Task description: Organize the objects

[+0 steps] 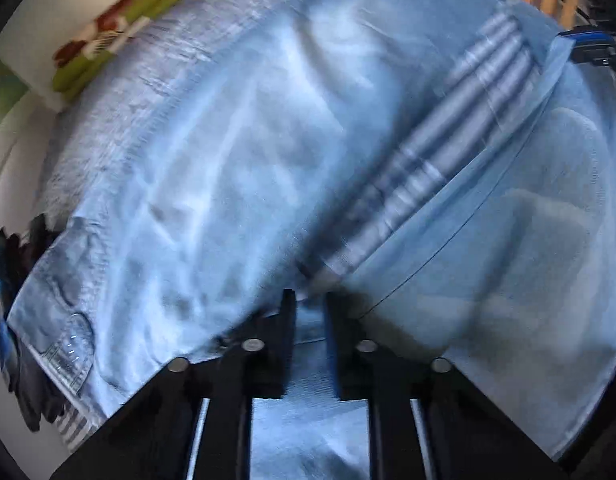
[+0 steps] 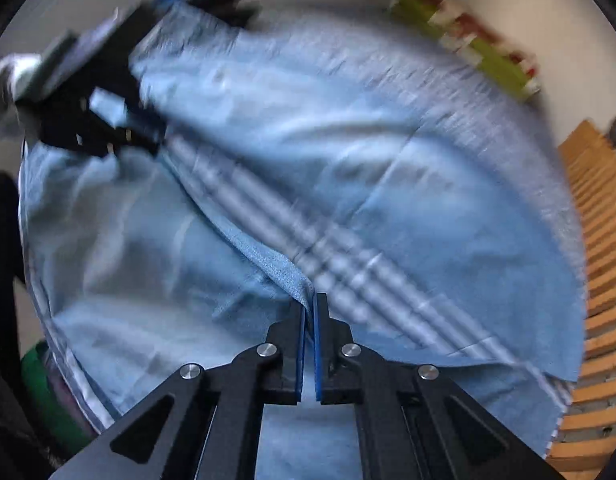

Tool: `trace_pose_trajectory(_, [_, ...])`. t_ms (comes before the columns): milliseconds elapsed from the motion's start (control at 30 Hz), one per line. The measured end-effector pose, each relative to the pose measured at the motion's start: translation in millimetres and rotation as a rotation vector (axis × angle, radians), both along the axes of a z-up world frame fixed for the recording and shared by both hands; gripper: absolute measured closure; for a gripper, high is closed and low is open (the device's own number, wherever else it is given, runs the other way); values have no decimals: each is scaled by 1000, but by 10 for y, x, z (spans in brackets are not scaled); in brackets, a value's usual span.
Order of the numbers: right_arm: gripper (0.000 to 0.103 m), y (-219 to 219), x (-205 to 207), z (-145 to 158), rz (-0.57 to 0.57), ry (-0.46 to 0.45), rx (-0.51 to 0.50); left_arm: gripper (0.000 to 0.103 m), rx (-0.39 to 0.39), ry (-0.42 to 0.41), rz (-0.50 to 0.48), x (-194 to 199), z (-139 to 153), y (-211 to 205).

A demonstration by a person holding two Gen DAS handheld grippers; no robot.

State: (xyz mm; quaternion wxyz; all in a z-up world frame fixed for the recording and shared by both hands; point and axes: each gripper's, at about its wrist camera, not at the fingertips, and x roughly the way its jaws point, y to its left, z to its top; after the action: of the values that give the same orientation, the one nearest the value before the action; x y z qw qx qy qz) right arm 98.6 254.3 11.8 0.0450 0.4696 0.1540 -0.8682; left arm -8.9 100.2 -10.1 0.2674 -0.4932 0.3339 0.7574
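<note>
A light blue cloth (image 1: 227,160) with a grey-and-white striped band (image 1: 468,120) lies spread out and creased, and it fills both views. In the left wrist view my left gripper (image 1: 310,300) is shut on a bunched fold of it where the striped band ends. Part of my right gripper (image 1: 592,48) shows at the cloth's far top right corner. In the right wrist view, which is blurred, my right gripper (image 2: 310,300) is shut on the cloth's (image 2: 388,160) folded edge beside the band (image 2: 267,208). My left gripper (image 2: 119,136) grips the far upper left end of the same fold.
A grey textured fabric (image 1: 119,120) lies under the cloth. A green and red patterned item (image 1: 119,28) (image 2: 480,48) rests beyond it against a white surface. Wooden slats (image 2: 600,280) run along the right. Dark garments (image 1: 23,320) lie at the left edge, and a green object (image 2: 47,392) lies low left.
</note>
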Motion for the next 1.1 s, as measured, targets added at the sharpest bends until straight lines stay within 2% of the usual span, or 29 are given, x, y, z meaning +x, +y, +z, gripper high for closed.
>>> trace_pose_trajectory(67, [100,15,-24,65,-47,79,23,93,33,45,65,-66,94,-73])
trace_pose_trajectory(167, [97,21,-262,-250,-54,-39,91,88,67,45,129,-163,186,-181])
trace_pose_trajectory(200, [95,35,-295,-288,-65,-42,108,84,80,34,157,-203,236,-239])
trace_pose_trajectory(233, [89,88,-320,-284,-84,-37,113,82,95,39,181,-166,309,-305])
trace_pose_trajectory(267, [83,180,-326,-223,-128,-18,93,81,105,52,205,-159,382,-399])
trace_pose_trajectory(300, [82,248,-302,-165,-154,-7,61,79,110,61,220,-153,439,-478])
trace_pose_trajectory(333, [81,398,-256,-43,-196,10,-16,76,115,71,237,-128,495,-576])
trace_pose_trajectory(367, [81,510,-201,40,-229,24,-60,69,125,87,278,-74,582,-755])
trace_pose_trajectory(433, [79,800,49,243,-329,64,-124,57,151,104,364,-63,676,-1120])
trace_pose_trajectory(467, [79,936,202,306,-385,82,-140,56,161,107,398,7,704,-1238])
trace_pose_trajectory(567, [75,1363,797,386,-578,126,-199,56,208,78,579,178,683,-1894])
trace_pose_trajectory(667, [73,1847,1508,282,-831,150,-273,54,216,66,694,435,608,-2360])
trace_pose_trajectory(767, [73,2286,2118,85,-1073,145,-243,52,182,65,757,556,491,-2647])
trace_pose_trajectory(800, [73,2426,2307,8,-1134,139,-264,52,169,61,763,581,442,-2680])
trace_pose_trajectory(867, [72,2627,2562,-131,-1227,112,-348,52,145,52,780,635,369,-2748])
trace_pose_trajectory(900, [72,2719,2673,-211,-1256,103,-424,52,147,44,784,620,331,-2760])
trace_pose_trajectory(1100, [63,2909,2748,-498,-1312,100,-640,51,185,1,812,436,201,-2816])
